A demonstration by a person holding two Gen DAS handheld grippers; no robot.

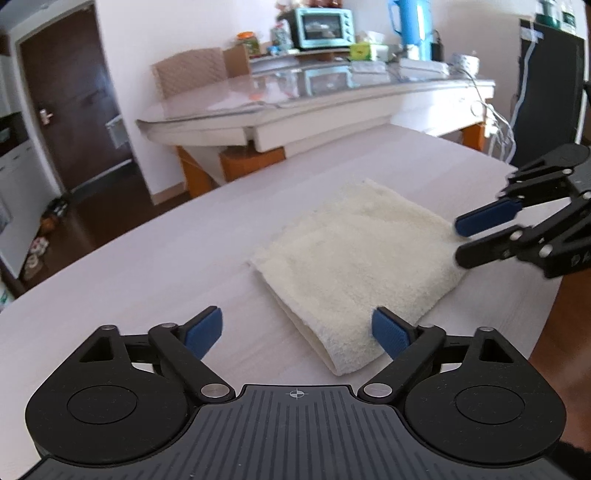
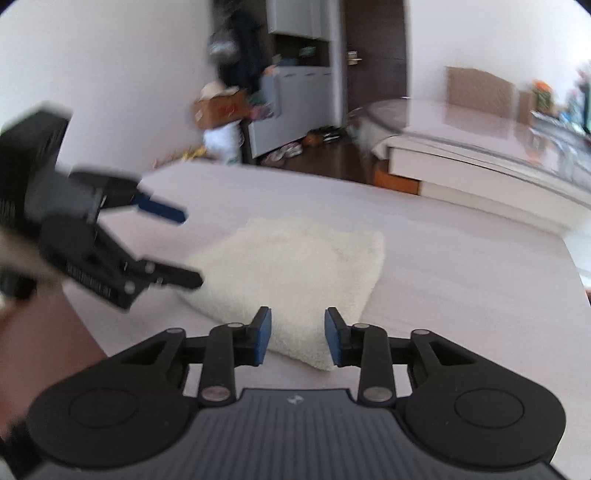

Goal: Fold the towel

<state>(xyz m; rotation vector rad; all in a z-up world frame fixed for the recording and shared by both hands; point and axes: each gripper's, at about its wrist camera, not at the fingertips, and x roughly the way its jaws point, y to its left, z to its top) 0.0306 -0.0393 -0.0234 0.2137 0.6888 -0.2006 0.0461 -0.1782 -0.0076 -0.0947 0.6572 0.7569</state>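
A pale, whitewashed wood-grain tabletop (image 1: 155, 258) fills the lower part of both wrist views and carries the only task item: a cream-white fluffy terry towel (image 1: 362, 258), folded into a thick, roughly square pad with its layered edges showing along the near side. In the left wrist view the towel lies near the middle of the tabletop, slightly right of centre; in the right wrist view the same towel (image 2: 295, 266) lies straight ahead, its near corner reaching in between the fingers of that camera's own gripper. Behind the tabletop stands a long glass-topped side table (image 1: 317, 92) crowded with a teal toaster oven (image 1: 323, 26), a tall blue jug (image 1: 410, 26) and small boxes, and a dark brown door (image 1: 70, 107) shows at the left. The black left gripper with blue pads (image 1: 297, 334) hovers at the towel's near folded edge with its jaws spread wide, one pad over bare tabletop and the other over the towel's corner, gripping nothing. The black right gripper with blue pads (image 2: 297, 338) has its jaws about halfway apart, the towel's corner lying between the pads without being pinched. From the left wrist view the right gripper reaches in from the right, its fingers parted at the towel's far right edge. From the right wrist view the left gripper appears blurred at the left, beside the towel.
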